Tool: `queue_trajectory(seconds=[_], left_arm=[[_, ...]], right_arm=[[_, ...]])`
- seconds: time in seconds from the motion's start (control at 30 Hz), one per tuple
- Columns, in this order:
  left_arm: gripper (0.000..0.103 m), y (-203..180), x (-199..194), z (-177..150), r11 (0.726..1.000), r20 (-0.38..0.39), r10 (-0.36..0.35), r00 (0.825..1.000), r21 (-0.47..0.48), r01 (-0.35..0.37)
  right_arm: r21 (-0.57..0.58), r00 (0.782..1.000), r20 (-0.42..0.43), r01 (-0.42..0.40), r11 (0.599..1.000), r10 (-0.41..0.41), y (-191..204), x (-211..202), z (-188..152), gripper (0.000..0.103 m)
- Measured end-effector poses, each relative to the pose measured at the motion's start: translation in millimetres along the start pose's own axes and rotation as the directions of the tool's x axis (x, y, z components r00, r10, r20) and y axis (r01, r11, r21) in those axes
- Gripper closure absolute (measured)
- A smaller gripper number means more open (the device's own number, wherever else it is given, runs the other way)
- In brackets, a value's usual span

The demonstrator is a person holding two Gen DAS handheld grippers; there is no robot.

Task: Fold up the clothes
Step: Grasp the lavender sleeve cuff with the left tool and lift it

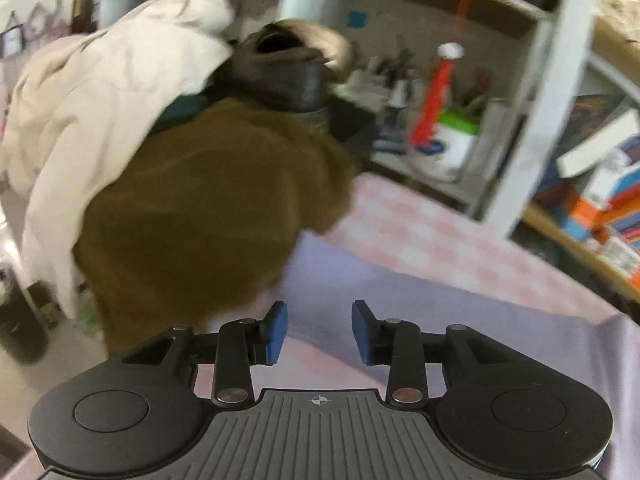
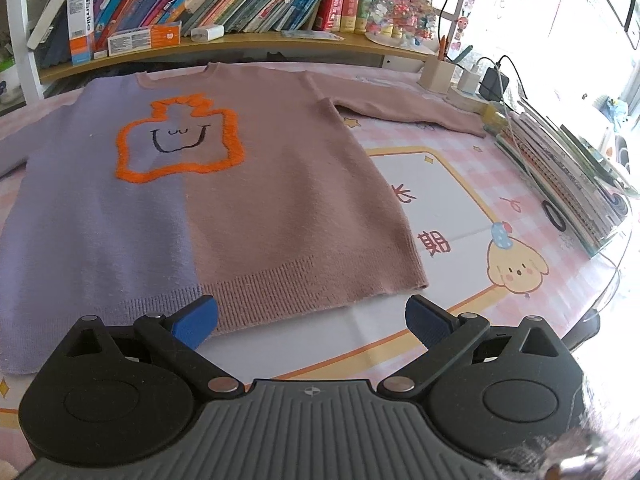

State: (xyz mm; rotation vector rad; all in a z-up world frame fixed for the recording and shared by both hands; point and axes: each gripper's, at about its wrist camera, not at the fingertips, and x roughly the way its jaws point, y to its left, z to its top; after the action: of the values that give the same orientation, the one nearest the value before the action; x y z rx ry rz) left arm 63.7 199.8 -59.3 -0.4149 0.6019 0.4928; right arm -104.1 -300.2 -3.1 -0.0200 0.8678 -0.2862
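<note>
- Right hand-held gripper [image 2: 311, 322], bottom centre of its frame: jaws spread wide, nothing between the blue pads. It hangs just short of the ribbed hem of the sweater [image 2: 224, 184].
- Left hand-held gripper [image 1: 319, 332], bottom centre of its frame: jaws at a narrow gap, pads apart. Lilac cloth lies beneath and ahead of them; whether any fabric is caught I cannot tell, since none shows between the pads.
- Sweater lies flat, front up, on the counter [image 2: 460, 216]; it fills the left and centre of the right-wrist frame. Left half lilac, right half dusty pink, orange outlined motif [image 2: 180, 140] with a smile on the chest. Hem nearest, neckline towards the top of frame, one pink sleeve stretched to the upper right.
- Judgement: step in hand is taking hold for the first fold; nothing is folded yet.
- To do it well: grip the hem corners with both thicknesses of knit between the pads, close firmly before lifting, keep the two sides level so the fold line runs straight, and bring the sleeve in before folding the body.
- Left-wrist frame is blurred; a heap of garments [image 1: 160, 152], cream over brown, stands in the upper left beyond the lilac edge.
- Farthest: bookshelf [image 2: 224, 40] across the top of the right-wrist frame; stacked books [image 2: 568, 172] at the right edge.
</note>
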Motion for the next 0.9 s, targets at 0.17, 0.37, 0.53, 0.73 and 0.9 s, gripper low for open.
queue_trajectory(seconds=[0.17,0.37,0.53,0.73,0.9], left_arm=[[0.065,11,9,2,0.991,0.005,-0.065,0.998,-0.118,0.065],[0.066,-6,20,-3,0.930,-0.018,-0.257,0.966,-0.275,0.243],[0.073,-12,20,-8,0.915,-0.021,-0.275,0.961,-0.312,0.255],[0.099,5,18,-4,0.929,-0.023,-0.201,0.979,-0.323,0.183],[0.100,0,-3,1,0.931,0.028,-0.231,0.973,-0.283,0.229]], right_arm=[[0.008,1.000,-0.002,0.018,1.000,-0.018,-6,-2,-1,0.002],[0.003,1.000,0.002,0.024,1.000,-0.024,-6,-4,-2,0.002],[0.009,0.999,0.010,0.033,0.999,-0.033,-9,-9,-4,0.002],[0.026,0.999,0.018,0.040,0.999,-0.041,-13,-12,-5,0.002],[0.012,0.999,0.027,0.020,1.000,-0.020,-9,-11,-3,0.002]])
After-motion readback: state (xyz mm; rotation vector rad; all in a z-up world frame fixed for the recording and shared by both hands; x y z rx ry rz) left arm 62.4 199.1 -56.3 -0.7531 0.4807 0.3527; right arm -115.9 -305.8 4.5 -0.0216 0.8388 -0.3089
